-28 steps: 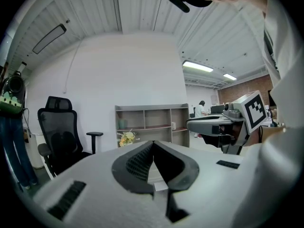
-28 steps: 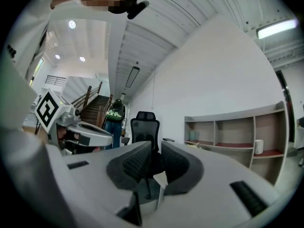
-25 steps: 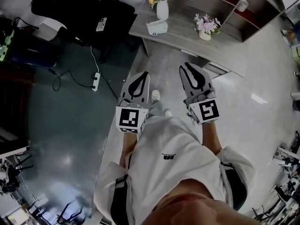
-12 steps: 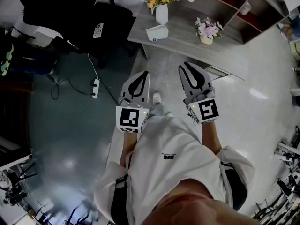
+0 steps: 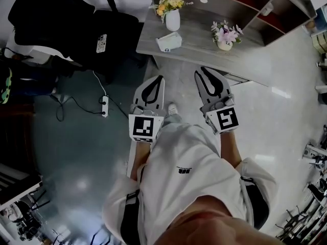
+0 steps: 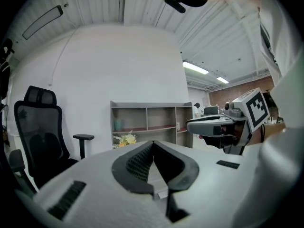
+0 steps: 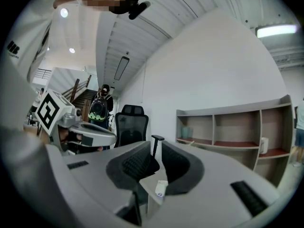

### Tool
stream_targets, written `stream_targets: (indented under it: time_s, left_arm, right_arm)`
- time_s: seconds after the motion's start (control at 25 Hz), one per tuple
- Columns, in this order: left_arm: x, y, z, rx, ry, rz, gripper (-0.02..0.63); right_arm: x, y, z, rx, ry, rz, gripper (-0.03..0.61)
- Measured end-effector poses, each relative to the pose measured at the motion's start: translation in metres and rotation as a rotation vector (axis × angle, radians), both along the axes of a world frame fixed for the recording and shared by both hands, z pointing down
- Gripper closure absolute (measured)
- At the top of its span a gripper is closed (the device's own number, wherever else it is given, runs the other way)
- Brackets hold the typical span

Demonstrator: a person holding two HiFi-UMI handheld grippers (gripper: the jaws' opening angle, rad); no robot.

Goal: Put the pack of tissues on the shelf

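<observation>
Ahead of me, past the person's feet, the pack of tissues (image 5: 169,41) lies on the grey worktop (image 5: 196,37), near its front edge. It sits between a white vase of yellow flowers (image 5: 172,19) just behind it and a small pot of pink flowers (image 5: 224,37) well off to the right. Both claws are held side by side at waist height, well short of the worktop, and neither touches the pack. My left claw (image 5: 160,79) has its jaws pressed together at the tips, with nothing caught in them. My right claw (image 5: 205,71) has its ribbed pads a little apart and is opening, with nothing held. In the right gripper view, the corner of the worktop and the small white pack show far off through the gap. The shelf (image 6: 147,119) stands against the white wall behind the worktop, its upper compartments mostly bare, and a white mug (image 7: 264,145) stands in one compartment at the right. A black office chair (image 5: 102,29) stands left of the worktop, and a white power strip (image 5: 104,105) lies on the floor near it.
</observation>
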State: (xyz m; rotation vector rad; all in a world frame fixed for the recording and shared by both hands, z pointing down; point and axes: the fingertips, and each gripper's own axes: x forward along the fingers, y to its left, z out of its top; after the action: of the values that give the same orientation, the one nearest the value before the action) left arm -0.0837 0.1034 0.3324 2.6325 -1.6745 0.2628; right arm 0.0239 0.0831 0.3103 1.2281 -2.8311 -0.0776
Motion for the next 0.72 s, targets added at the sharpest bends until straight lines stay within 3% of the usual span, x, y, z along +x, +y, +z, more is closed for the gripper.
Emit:
stream_targets:
  time_s: [0.72]
  left_arm:
    - [-0.024, -0.089, 0.058, -0.082, -0.001, 0.126, 0.586]
  right_arm:
    - [-0.037, -0.080, 0.053, -0.068, 0.076, 0.095, 0.495]
